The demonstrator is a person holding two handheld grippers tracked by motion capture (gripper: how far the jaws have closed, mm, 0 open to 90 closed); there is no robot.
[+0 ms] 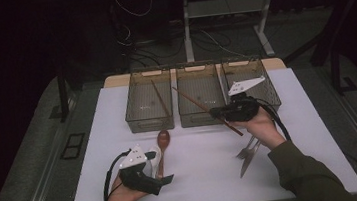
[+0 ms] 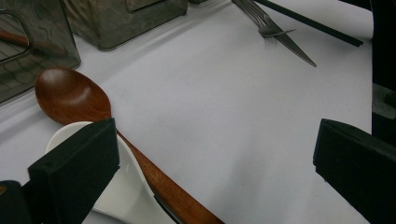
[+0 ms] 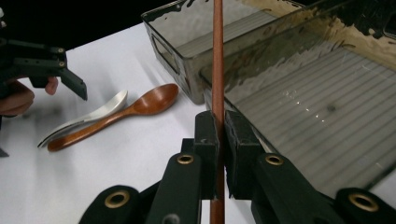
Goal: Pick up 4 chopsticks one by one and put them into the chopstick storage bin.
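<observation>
1. Chopstick (image 3: 217,70): one reddish-brown wooden stick, clamped between the two black jaws of the right gripper (image 3: 218,135). In the high view it slants over the front wall of the middle bin (image 1: 201,113), its far end above that bin's floor, its near end jutting out past the gripper over the table (image 1: 200,178).
2. Right gripper: jaws pressed tight on the chopstick, held in the person's right hand (image 1: 260,127) just in front of the bins.
3. Left gripper (image 1: 167,179): jaws standing wide apart with nothing between them, low over the table's near left, beside the two spoons.
4. Wooden spoon (image 2: 74,95): brown, bowl toward the bins, lying on the table.
5. White spoon (image 2: 126,186): ceramic, lying against the wooden spoon, partly behind one jaw in the left gripper view.
6. Left bin (image 1: 138,122): smoky clear plastic, holding a second chopstick (image 1: 160,98) that leans along it.
7. Right bin (image 1: 267,83): same make, partly behind the right gripper.
8. Fork (image 2: 261,21) and knife (image 2: 294,49): metal, lying crossed on the table, close to the right hand.
</observation>
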